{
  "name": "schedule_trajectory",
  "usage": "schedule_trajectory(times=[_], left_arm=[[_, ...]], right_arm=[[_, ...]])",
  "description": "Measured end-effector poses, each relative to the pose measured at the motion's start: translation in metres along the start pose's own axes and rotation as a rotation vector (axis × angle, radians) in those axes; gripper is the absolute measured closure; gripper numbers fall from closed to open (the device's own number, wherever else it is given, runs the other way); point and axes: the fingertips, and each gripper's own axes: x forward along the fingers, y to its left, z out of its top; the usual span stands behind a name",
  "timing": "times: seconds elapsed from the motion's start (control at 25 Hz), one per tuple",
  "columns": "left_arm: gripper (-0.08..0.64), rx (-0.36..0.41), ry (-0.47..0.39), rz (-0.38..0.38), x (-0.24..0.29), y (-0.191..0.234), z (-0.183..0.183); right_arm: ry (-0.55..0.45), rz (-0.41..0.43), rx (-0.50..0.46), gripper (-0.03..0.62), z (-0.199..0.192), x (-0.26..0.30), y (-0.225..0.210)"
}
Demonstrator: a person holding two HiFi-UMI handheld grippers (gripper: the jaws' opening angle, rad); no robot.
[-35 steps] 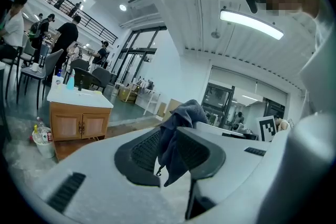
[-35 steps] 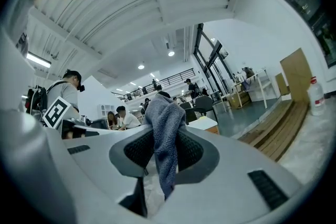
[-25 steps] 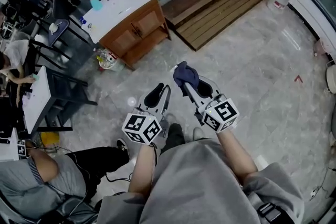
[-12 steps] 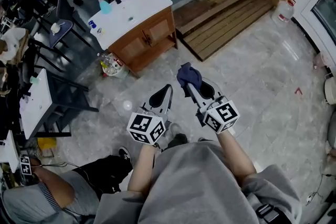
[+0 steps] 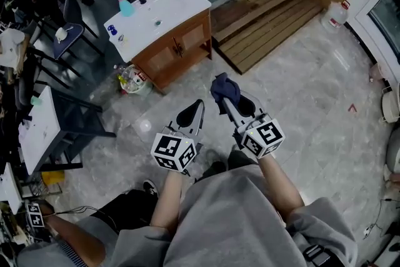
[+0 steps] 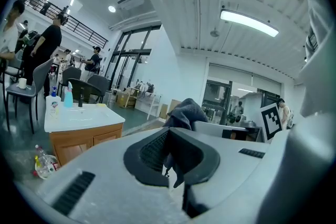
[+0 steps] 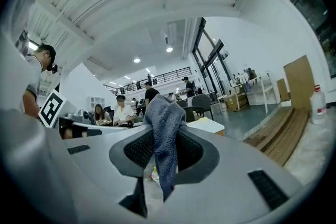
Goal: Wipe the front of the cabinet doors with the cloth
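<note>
The right gripper (image 5: 226, 103) is clamped on the dark cloth (image 5: 224, 88) at centre; the left gripper (image 5: 192, 114) has its jaws together, empty. Open floor (image 5: 300, 97) separates them from the cabinet (image 5: 172, 50) at upper left, with bottles (image 5: 130, 78) beside its corner.

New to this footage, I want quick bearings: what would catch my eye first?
A dark blue cloth pinched in the right tool, at the picture's centre, draws the eye first. Up and left stands the wooden cabinet with a white top and a blue bottle on it; the left tool is shut and empty.
</note>
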Motion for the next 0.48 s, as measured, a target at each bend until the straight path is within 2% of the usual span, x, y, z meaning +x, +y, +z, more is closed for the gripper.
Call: schedule_trajectory(times=[0.48], left_arm=[[0.554, -0.033, 0.044, 0.013, 0.036, 0.050, -0.009]], right_arm=[[0.029, -0.020, 0.017, 0.502, -0.013, 0.050, -0.037]])
